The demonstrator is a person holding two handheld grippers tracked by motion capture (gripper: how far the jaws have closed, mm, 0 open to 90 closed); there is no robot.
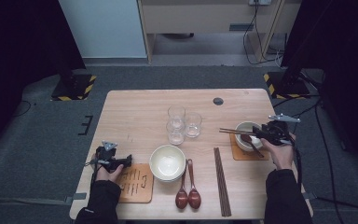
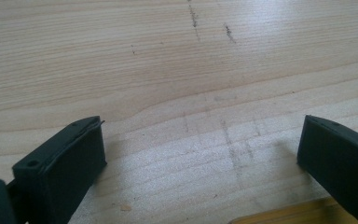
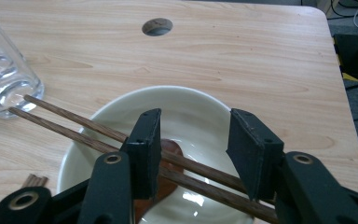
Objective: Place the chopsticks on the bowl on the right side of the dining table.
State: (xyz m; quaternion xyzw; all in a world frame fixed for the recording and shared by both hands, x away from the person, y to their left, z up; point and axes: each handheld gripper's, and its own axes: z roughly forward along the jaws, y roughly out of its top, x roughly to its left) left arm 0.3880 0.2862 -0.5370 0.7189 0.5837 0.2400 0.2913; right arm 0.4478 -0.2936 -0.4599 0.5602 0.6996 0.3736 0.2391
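Nearest you, your left gripper point(image 1: 127, 161) rests by the brown coaster point(image 1: 136, 182), its jaws apart over bare table point(image 2: 168, 70). Between your hands lie stacked bowls point(image 1: 167, 162), two wooden spoons point(image 1: 188, 193) and a pair of chopsticks point(image 1: 222, 182). Farther right, your right gripper point(image 3: 193, 144) hovers over the white bowl point(image 3: 200, 105) on its coaster. Its jaws are half apart, straddling the second pair of chopsticks point(image 3: 65, 122) laid across the rim, not yet pinching. Centre both sticks between the pads, then squeeze evenly so neither rolls away. Beyond stand three glasses point(image 1: 182, 123).
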